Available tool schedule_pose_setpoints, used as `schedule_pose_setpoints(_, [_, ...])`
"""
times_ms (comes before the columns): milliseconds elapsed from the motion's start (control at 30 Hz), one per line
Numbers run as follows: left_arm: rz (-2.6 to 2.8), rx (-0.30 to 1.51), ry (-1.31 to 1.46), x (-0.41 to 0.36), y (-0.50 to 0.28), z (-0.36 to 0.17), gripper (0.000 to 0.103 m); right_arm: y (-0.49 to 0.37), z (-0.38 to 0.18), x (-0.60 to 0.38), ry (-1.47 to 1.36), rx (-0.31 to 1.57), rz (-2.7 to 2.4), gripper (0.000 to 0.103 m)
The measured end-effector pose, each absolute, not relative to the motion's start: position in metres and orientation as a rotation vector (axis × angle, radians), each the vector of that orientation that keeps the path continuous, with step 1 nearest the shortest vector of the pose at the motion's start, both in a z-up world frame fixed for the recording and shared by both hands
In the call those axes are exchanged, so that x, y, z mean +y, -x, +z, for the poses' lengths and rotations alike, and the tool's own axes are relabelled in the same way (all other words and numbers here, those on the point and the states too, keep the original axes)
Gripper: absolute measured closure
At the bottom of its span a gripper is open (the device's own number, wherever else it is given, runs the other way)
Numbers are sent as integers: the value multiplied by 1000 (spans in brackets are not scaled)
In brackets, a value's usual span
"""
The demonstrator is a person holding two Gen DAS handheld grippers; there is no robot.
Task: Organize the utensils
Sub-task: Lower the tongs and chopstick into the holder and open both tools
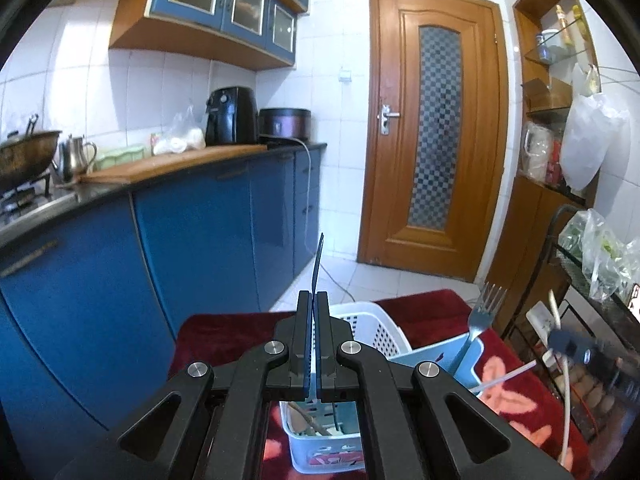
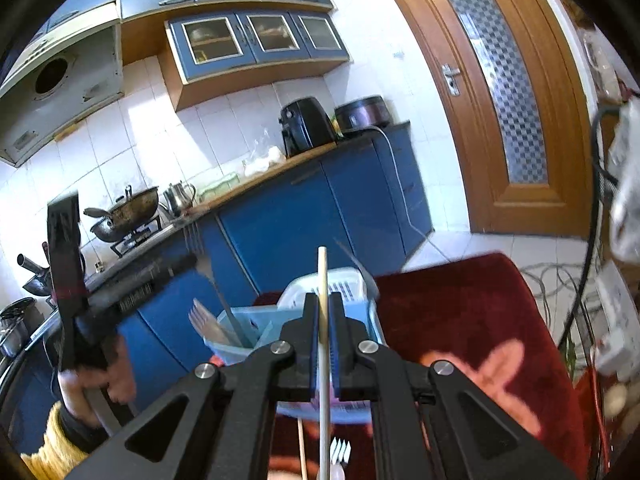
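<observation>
My left gripper [image 1: 314, 300] is shut on a thin dark blue utensil [image 1: 318, 264], seen edge-on and pointing up above a white perforated basket [image 1: 374, 330]. A light blue holder [image 1: 444, 358] beside it has a metal fork [image 1: 482, 316] standing in it. My right gripper [image 2: 323, 304] is shut on a cream chopstick [image 2: 322, 280], held upright over the blue holder [image 2: 240, 334], which holds a metal fork [image 2: 212, 284] and a pale fork [image 2: 208, 326]. The left gripper also shows at the left of the right wrist view [image 2: 160, 270], blurred.
The baskets stand on a table with a dark red flowered cloth [image 2: 472, 320]. A white plastic fork [image 2: 340, 450] and a stick lie on it. Blue kitchen cabinets [image 1: 200, 236] run along the left. A wire rack with bags [image 1: 592, 264] stands right, a wooden door [image 1: 436, 128] behind.
</observation>
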State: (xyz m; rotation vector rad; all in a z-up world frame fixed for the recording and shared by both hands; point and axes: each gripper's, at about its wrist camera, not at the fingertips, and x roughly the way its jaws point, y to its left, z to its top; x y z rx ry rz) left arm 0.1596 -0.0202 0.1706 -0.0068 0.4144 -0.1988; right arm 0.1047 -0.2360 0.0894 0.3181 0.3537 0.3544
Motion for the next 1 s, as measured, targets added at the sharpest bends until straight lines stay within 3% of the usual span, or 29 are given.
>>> schedule_pose_setpoints(467, [-235,473,48,-18,-176,142,103,-162,117,-204,-241,93,230,97])
schedule_pose_setpoints(1000, [-254,484,68,-19,-184,129,102,-186,82,-190,-162,42,83,96])
